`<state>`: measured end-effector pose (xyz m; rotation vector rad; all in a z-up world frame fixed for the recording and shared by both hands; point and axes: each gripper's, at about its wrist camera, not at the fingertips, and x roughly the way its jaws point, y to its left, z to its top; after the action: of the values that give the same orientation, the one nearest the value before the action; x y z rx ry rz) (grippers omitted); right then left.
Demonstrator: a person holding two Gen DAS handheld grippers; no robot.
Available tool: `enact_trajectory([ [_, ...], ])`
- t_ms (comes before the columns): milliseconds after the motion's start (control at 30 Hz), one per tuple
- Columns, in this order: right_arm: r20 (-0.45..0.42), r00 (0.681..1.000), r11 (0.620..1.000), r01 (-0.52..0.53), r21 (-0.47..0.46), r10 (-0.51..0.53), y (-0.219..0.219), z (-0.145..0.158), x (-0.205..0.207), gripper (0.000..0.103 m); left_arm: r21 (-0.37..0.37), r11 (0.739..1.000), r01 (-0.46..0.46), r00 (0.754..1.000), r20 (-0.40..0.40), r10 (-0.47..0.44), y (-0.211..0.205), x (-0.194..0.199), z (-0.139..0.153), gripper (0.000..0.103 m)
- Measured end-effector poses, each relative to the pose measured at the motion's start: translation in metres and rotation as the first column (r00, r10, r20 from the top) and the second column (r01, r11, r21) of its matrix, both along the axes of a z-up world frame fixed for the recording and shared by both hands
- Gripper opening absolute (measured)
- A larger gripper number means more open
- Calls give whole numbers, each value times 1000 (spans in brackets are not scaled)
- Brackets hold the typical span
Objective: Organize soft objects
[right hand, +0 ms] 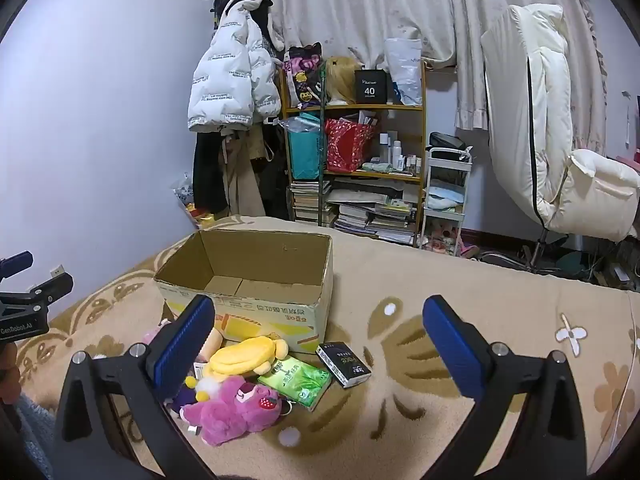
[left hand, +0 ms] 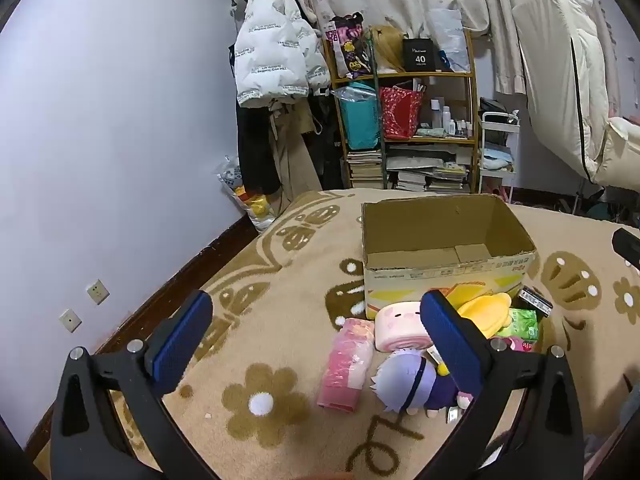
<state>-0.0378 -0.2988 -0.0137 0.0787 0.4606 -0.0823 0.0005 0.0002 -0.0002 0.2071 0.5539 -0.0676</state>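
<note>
- The left gripper [left hand: 316, 334] hangs over the blanket [left hand: 280, 280] with its blue jaws spread wide and nothing between them.
- The right gripper [right hand: 320, 336] hangs over the same blanket, jaws spread wide too, holding nothing.
- Closest to the grippers lie the soft toys, in a small heap on the blanket just in front of the box.
- A purple doll with pale hair [left hand: 408, 384] lies nearest, next to a pink pack [left hand: 346, 364].
- A fluffy pink bear with a strawberry [right hand: 236, 408] lies beside the doll.
- A yellow plush [right hand: 248, 354] rests just behind the bear, and a pink roll-shaped plush [left hand: 398, 326] lies near it.
- A green tissue pack [right hand: 296, 380] and a small black box [right hand: 343, 364] lie to the right of the toys.
- Behind the heap stands an open cardboard box [right hand: 256, 280], empty inside.
- Far back, a shelf [right hand: 360, 160] full of books and bags stands by the wall, with a white coat [right hand: 232, 80] hanging beside it.
</note>
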Motion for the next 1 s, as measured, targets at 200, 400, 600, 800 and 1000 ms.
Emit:
enact_trajectory([
  [200, -2, 1000, 1000, 0, 0, 0, 0, 1, 0, 103, -19, 1000, 2, 1000, 12, -2, 4, 1, 1, 102],
  [400, 3, 1000, 1000, 5, -6, -5, 0, 1, -1, 103, -8, 1000, -1, 1000, 14, 1, 2, 0, -1, 102],
  [600, 6, 1000, 1000, 5, -8, -5, 0, 2, -1, 103, -8, 1000, -3, 1000, 8, 3, 6, 1, 2, 102],
  [800, 12, 1000, 1000, 13, -14, -13, 0, 2, -2, 103, -9, 1000, -6, 1000, 5, 6, 2, 1, -1, 102],
  [1000, 18, 1000, 1000, 15, -17, -15, -1, 9, -5, 103, -12, 1000, -9, 1000, 14, 9, 5, 2, 0, 102],
])
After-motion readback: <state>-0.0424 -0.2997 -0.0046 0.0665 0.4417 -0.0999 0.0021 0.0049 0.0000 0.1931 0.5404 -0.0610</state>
